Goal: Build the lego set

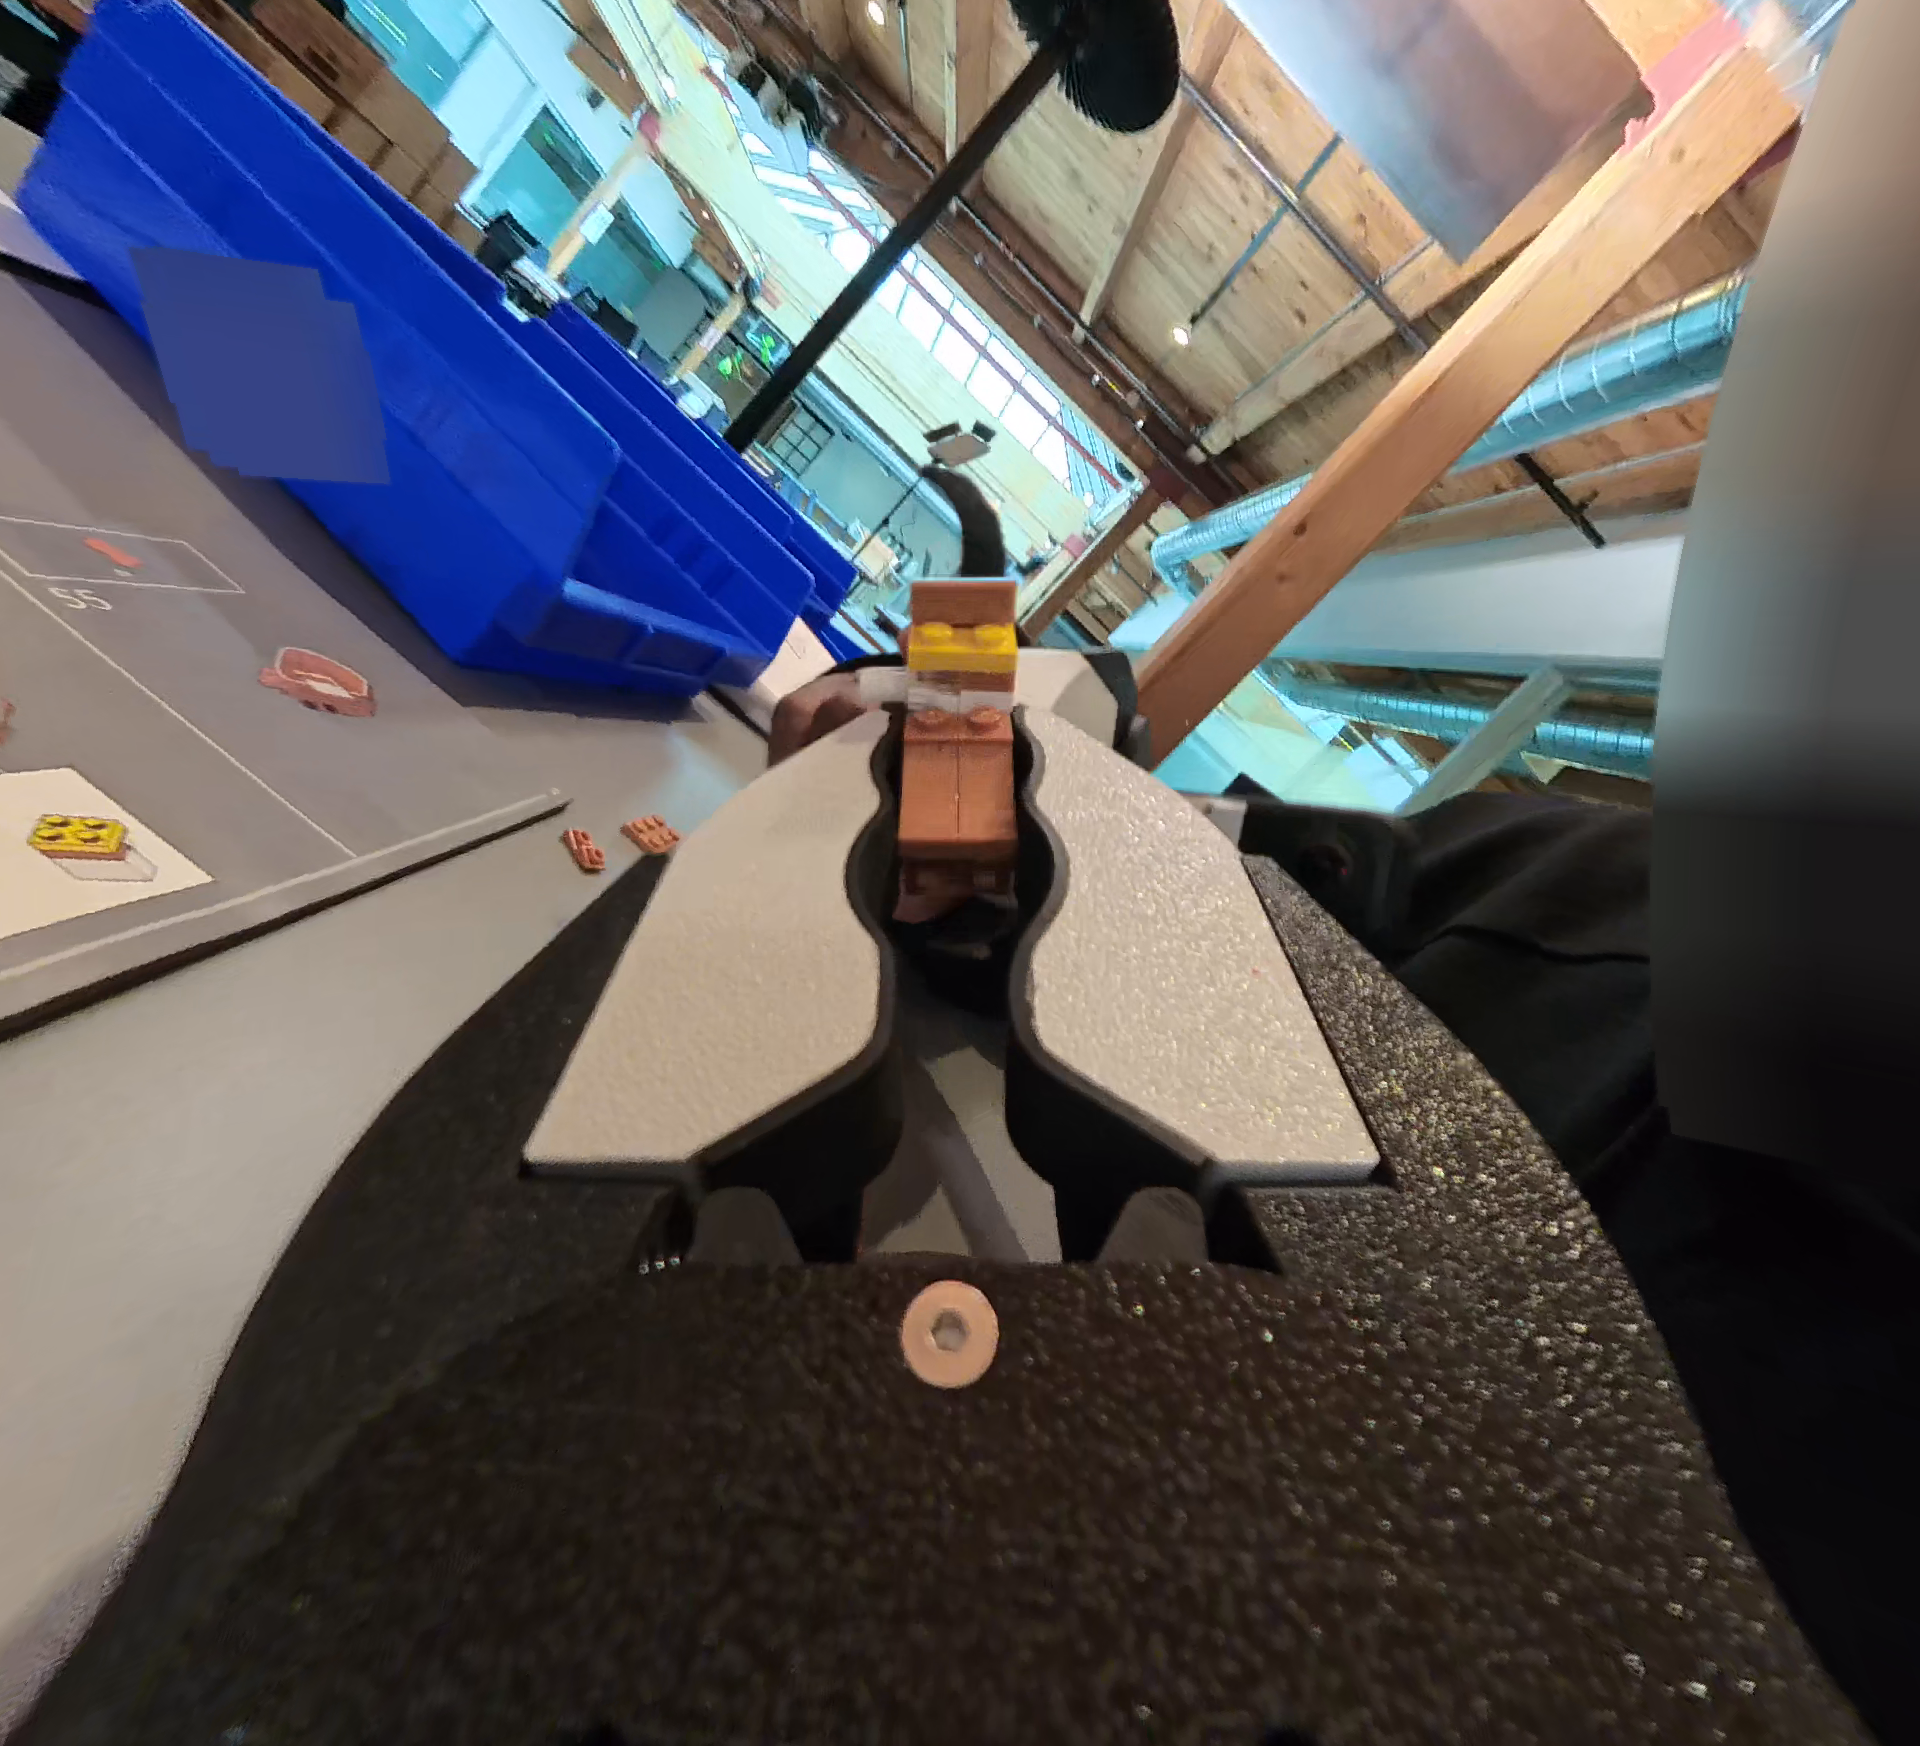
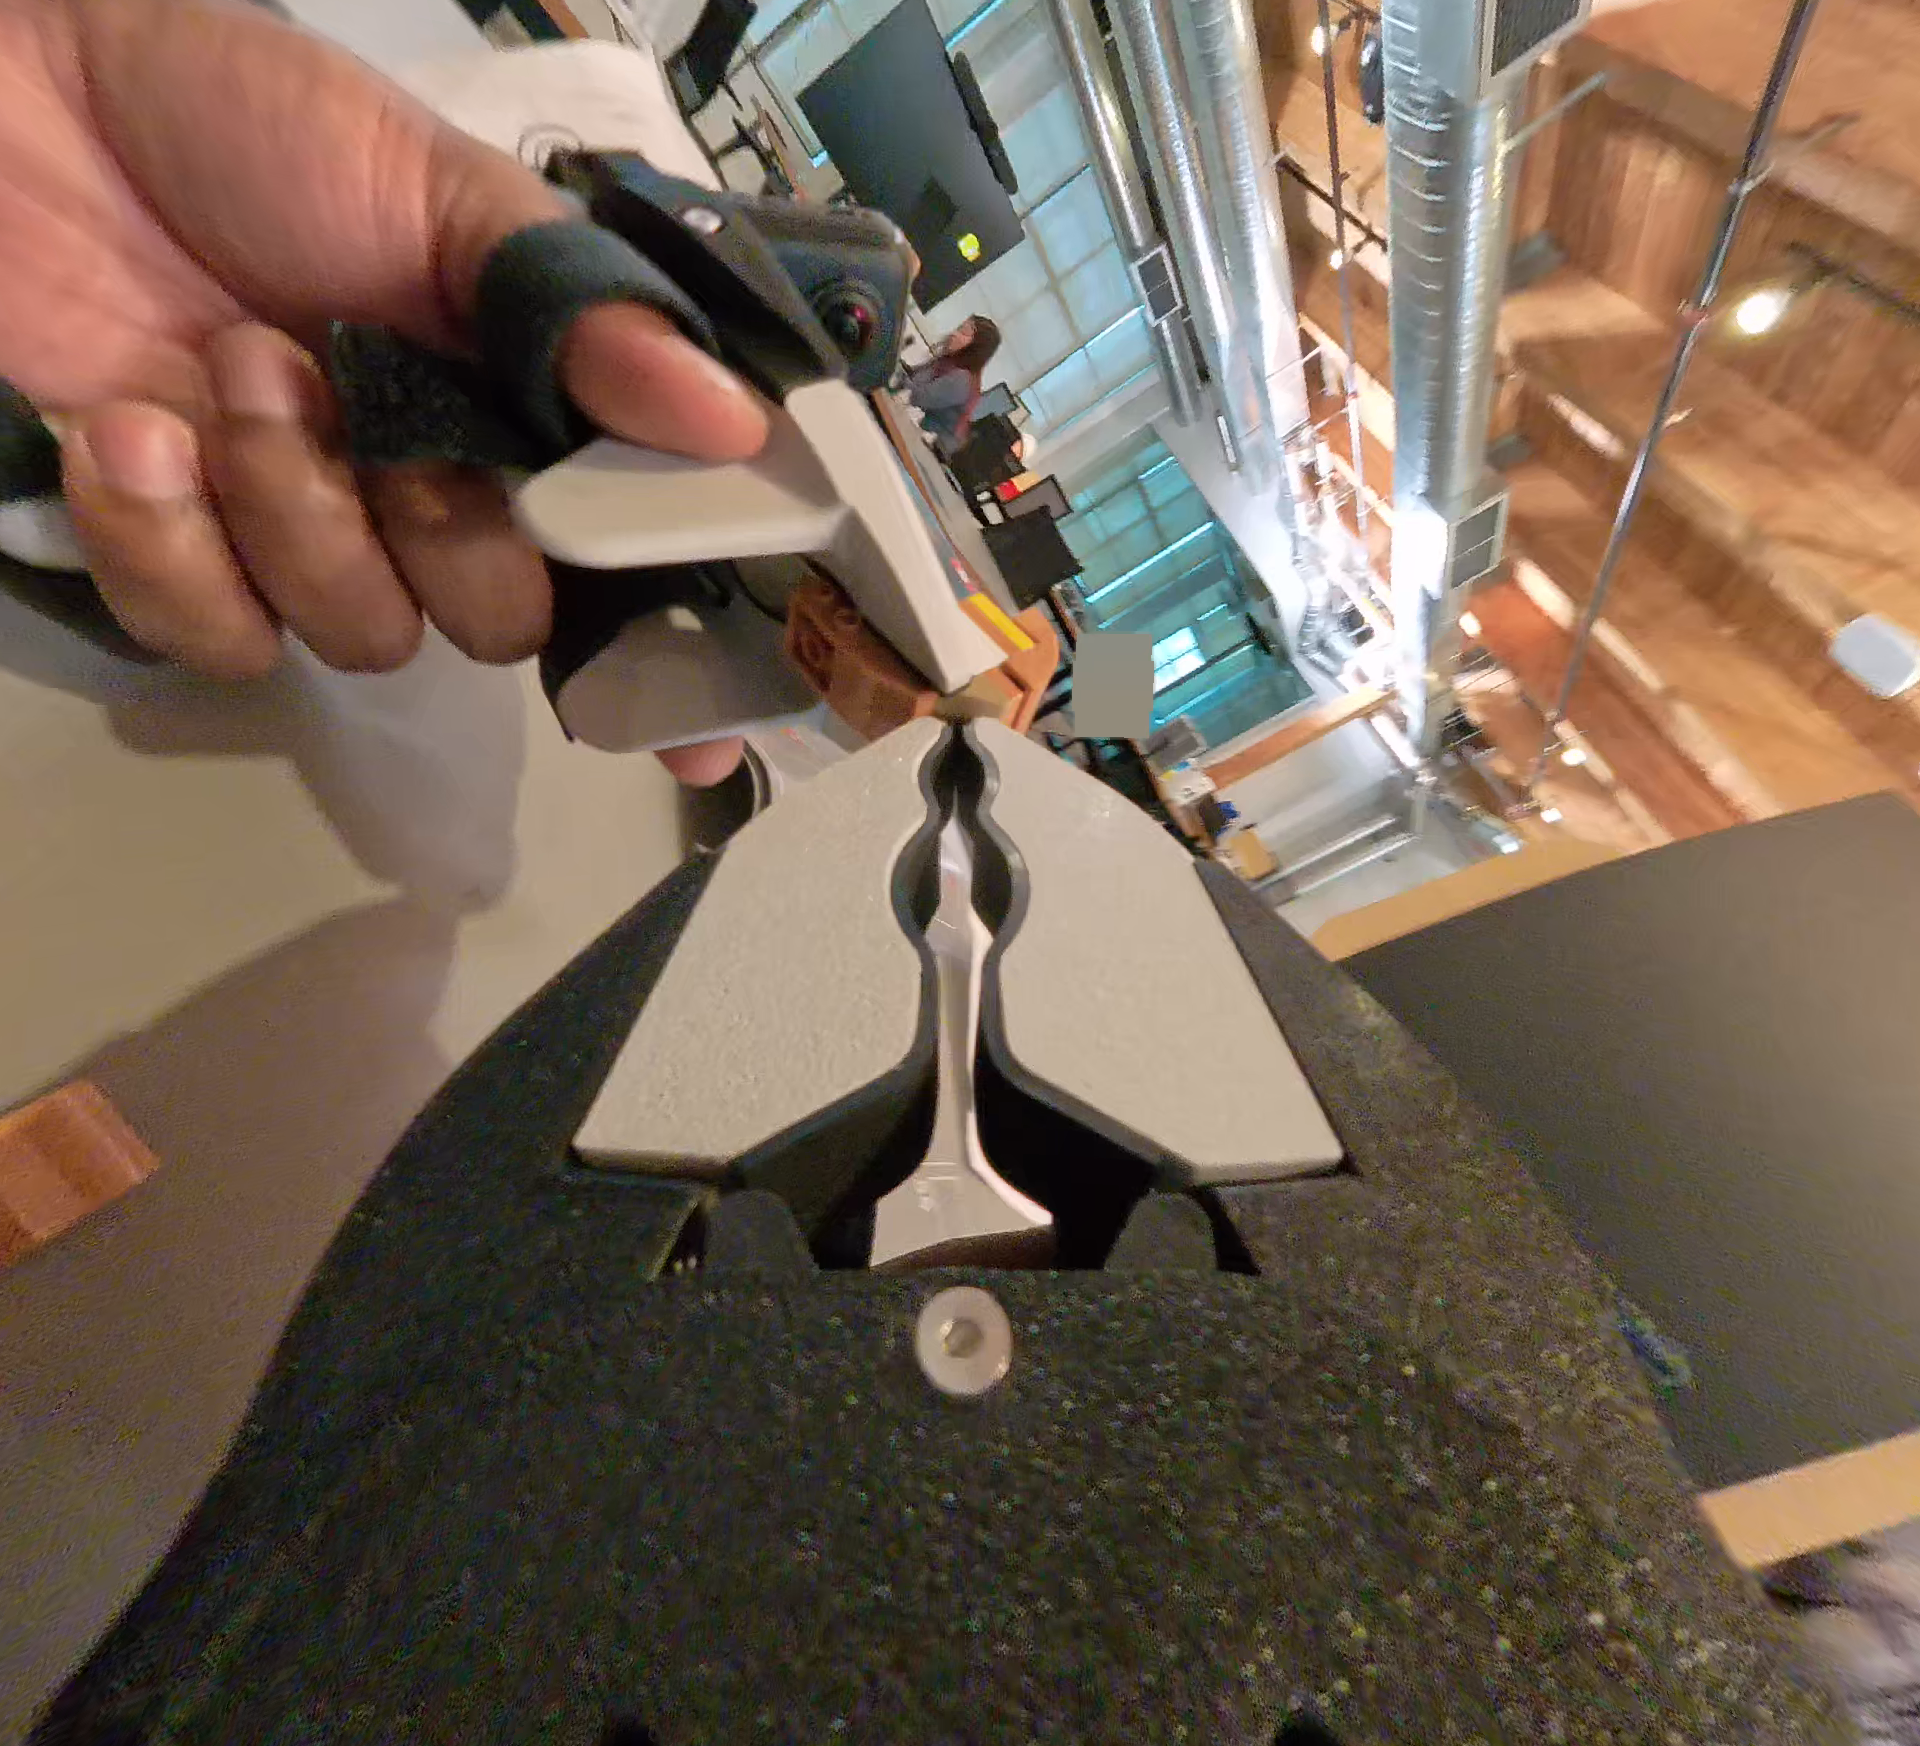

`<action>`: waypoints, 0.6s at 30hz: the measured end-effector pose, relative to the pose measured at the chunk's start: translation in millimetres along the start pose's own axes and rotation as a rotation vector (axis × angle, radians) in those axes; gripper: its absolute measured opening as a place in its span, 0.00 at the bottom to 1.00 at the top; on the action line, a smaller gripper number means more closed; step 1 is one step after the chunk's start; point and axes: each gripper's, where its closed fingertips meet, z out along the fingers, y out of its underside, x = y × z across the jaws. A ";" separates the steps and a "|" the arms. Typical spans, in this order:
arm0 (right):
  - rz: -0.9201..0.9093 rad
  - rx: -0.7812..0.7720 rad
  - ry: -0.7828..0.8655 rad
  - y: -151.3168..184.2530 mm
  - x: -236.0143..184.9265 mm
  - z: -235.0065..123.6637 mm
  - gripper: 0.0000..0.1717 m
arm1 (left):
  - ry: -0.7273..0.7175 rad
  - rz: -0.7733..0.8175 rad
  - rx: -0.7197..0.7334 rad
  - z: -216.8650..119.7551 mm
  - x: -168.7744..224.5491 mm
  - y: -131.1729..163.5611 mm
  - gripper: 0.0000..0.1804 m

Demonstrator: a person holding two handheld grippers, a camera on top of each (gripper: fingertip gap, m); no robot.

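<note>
Left gripper (image 1: 954, 740) clamped on brown brick stack (image 1: 956, 787), yellow brick (image 1: 961, 649) and clear piece at 12 o'clock. Right gripper (image 2: 961, 732) pinched onto clear piece edge (image 2: 971, 707). Risk judged: thin bite may slip, stack twisted loose.

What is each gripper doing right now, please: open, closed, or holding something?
Left gripper: closed on a brown, yellow and clear brick assembly.
Right gripper: closed, fingertips together just below that assembly; whether they pinch anything cannot be told.
</note>
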 end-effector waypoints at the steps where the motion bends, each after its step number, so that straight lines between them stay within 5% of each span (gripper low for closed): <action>1: -0.024 -0.006 -0.009 0.5 -2.7 2.1 0.00 | -0.008 0.000 0.016 -1.1 -1.4 -2.7 0.10; 9: -0.115 0.006 -0.096 6.2 -23.9 -3.2 0.01 | -0.085 0.103 -0.079 -9.3 -11.8 -3.7 0.10; 18: 0.167 0.152 -0.204 -1.7 -13.9 -4.5 0.31 | 0.029 0.011 -0.284 -6.4 0.6 25.8 0.09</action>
